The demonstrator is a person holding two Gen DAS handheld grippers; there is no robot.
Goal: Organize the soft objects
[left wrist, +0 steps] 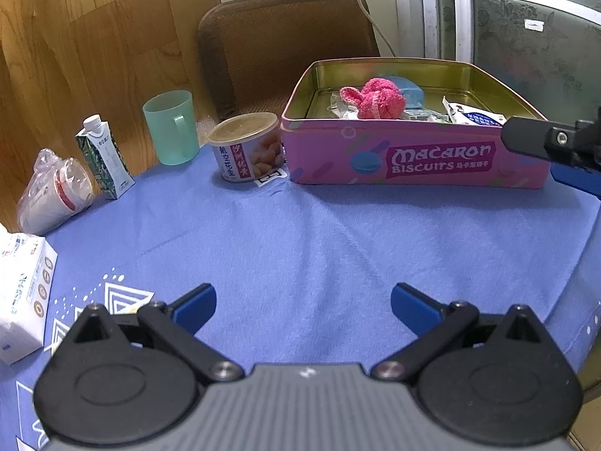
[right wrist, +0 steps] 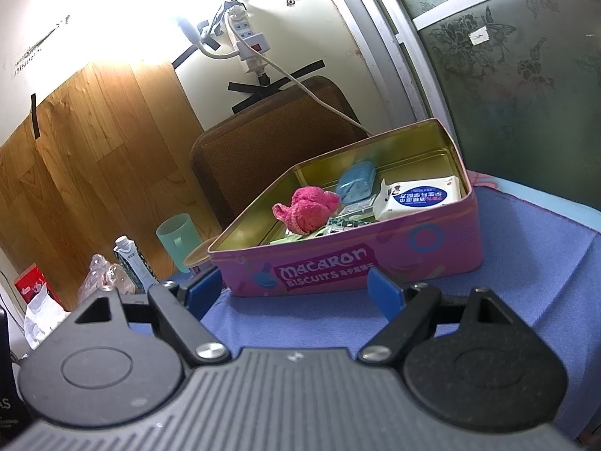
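Note:
A pink macaron biscuit tin stands open on the blue tablecloth; it also shows in the right wrist view. Inside lie a pink fluffy sock ball, a blue soft pad and a white tissue pack. My left gripper is open and empty above the cloth, well in front of the tin. My right gripper is open and empty, just in front of the tin's near wall; one of its fingers shows at the right edge of the left wrist view.
Left of the tin stand a lidded can, a green cup, a milk carton and a bagged cup. A white tissue box lies at the left edge. A brown chair back stands behind the table.

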